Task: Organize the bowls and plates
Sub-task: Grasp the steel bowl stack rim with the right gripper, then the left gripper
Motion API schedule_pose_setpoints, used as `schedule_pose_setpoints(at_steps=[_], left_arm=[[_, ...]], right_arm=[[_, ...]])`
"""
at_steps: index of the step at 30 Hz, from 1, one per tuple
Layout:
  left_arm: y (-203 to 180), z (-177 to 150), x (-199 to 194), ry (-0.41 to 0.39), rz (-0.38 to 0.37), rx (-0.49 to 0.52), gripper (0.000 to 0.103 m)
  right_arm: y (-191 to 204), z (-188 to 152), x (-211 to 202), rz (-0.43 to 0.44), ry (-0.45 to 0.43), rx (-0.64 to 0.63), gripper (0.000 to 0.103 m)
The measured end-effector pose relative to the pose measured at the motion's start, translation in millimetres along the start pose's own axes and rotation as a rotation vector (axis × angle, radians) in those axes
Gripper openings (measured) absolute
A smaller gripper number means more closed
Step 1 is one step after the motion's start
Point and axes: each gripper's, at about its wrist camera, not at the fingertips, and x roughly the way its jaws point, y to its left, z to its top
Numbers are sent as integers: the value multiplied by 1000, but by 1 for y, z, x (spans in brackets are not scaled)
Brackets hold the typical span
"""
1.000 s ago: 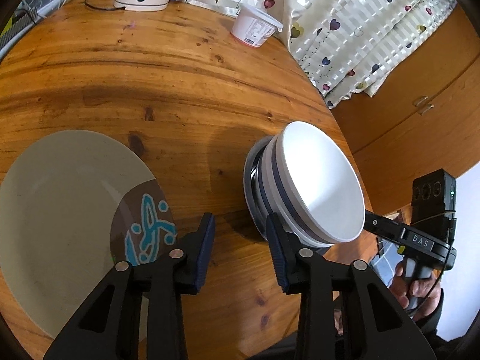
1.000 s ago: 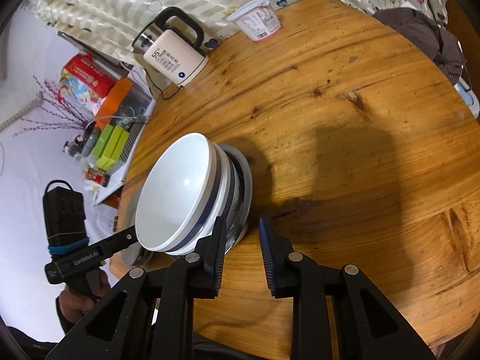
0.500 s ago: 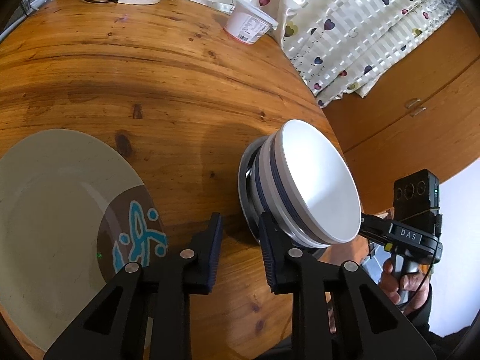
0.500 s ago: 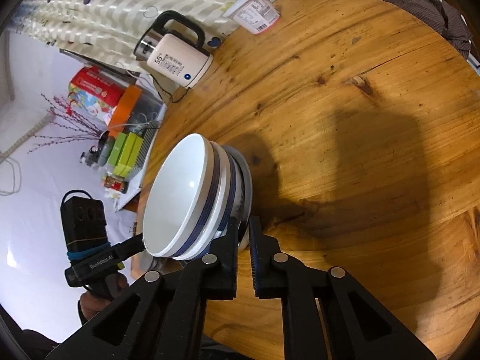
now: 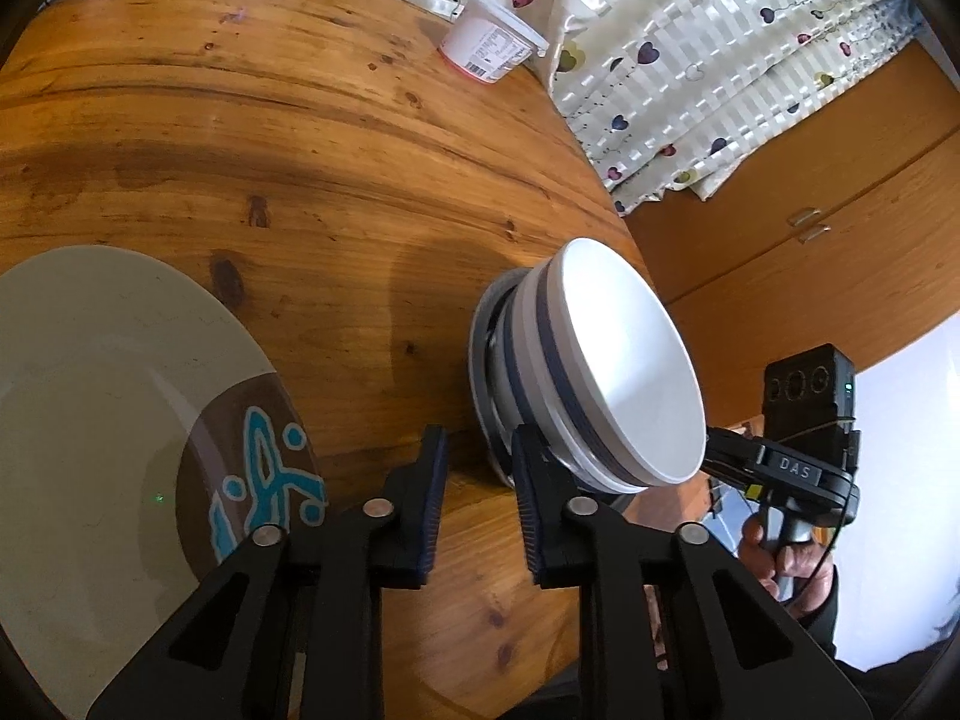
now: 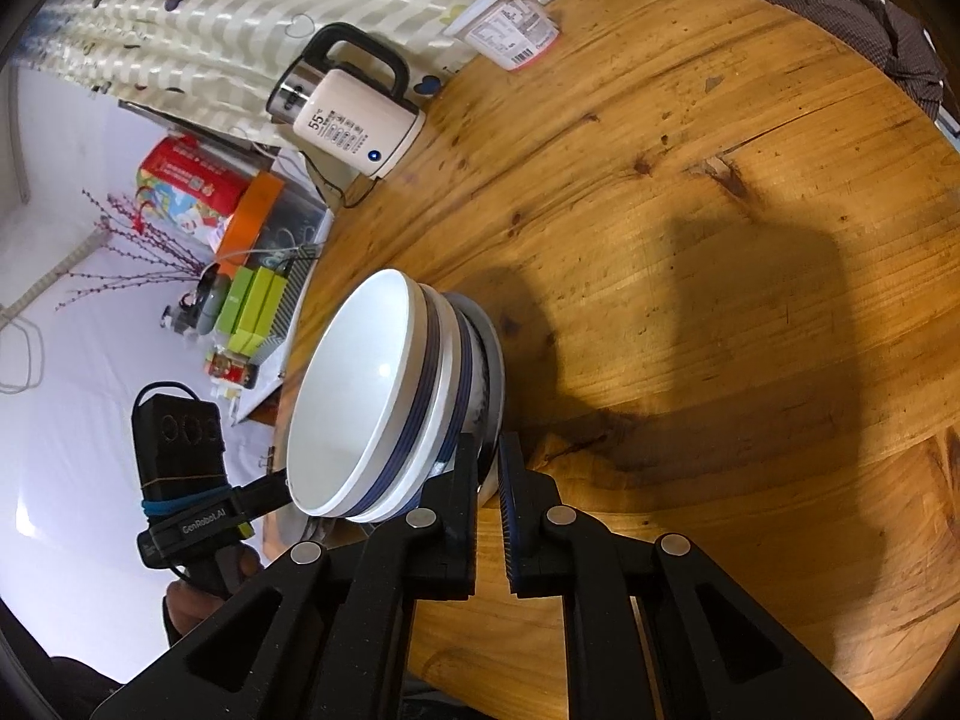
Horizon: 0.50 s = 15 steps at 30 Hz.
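Both your grippers meet at the bowl stack

Your right gripper (image 6: 489, 474) pinches the small plate's (image 6: 493, 360) rim under the stacked bowls (image 6: 372, 396) near the table (image 6: 720, 240) edge; your left gripper (image 5: 477, 480) hangs apart, one finger touching them.

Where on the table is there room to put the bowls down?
Bare wood lies between the big plate, the yogurt cup and the bowls, and beyond the bowls in the right view. It is crowded at the bowls, where the right gripper pinches the small plate's rim.
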Motion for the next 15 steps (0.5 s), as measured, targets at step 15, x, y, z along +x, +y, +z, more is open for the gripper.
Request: schedule_pose_setpoints(at_steps=[15], left_arm=[[3,0,0,16,-58,-6,10]], right_arm=[[1,2,0,0,3,-3,8]])
